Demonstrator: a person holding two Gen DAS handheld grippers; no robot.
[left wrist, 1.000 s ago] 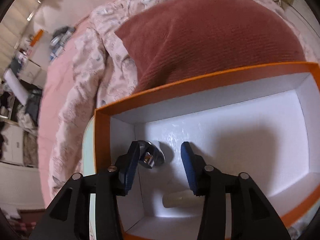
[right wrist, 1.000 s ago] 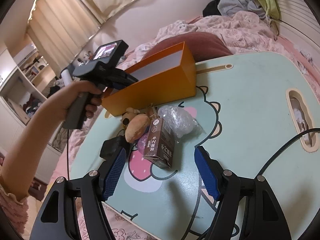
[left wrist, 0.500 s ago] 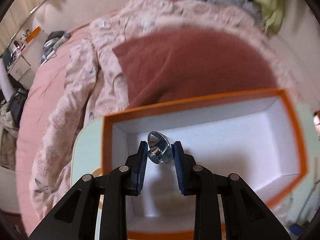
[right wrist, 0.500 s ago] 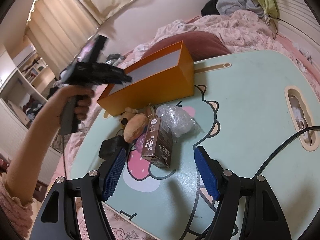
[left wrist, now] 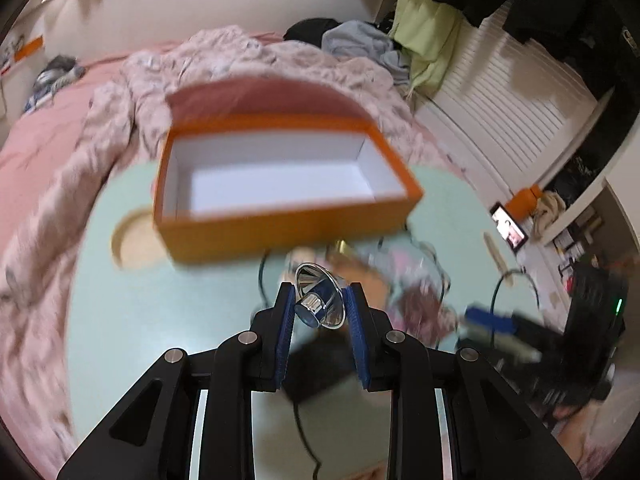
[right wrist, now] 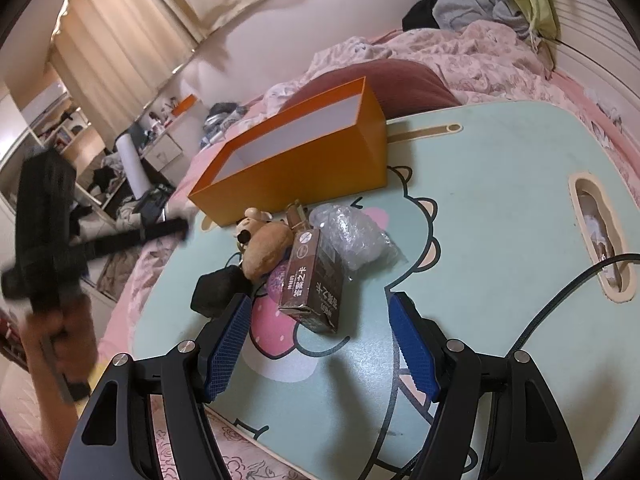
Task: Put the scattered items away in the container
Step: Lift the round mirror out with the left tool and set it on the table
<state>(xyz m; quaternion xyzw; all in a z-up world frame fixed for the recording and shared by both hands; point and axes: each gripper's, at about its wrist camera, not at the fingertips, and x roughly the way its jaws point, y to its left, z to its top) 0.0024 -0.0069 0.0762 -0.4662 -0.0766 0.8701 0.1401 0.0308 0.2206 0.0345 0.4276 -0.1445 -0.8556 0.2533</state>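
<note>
- The left gripper (left wrist: 319, 310) is clamped on a shiny metal funnel-shaped piece (left wrist: 320, 300); its blue pads (left wrist: 285, 332) press on the piece from both sides, above the mint-green surface (left wrist: 160, 308).
- In the left wrist view, heavily blurred, the orange box (left wrist: 280, 184) sits farther off on the surface. Its white inside is in view, and no item can be made out in it.
- The right gripper (right wrist: 320, 344) hangs with its jaws wide apart and nothing between them, above the near part of the surface (right wrist: 500, 200).
- Just beyond it stands a brown drink carton (right wrist: 316, 284), tilted, with a crumpled clear plastic bag (right wrist: 352, 236) touching its far right side.
- A small plush toy (right wrist: 264, 248) lies left of the carton, and a black object (right wrist: 218, 288) sits near the toy's near left.
- From the right wrist camera, the orange box (right wrist: 304, 160) stands beyond this cluster, toward the far edge of the surface by the bed (right wrist: 460, 60).
- At the left edge, a blurred hand (right wrist: 60, 340) holds the left gripper's black handle.
</note>
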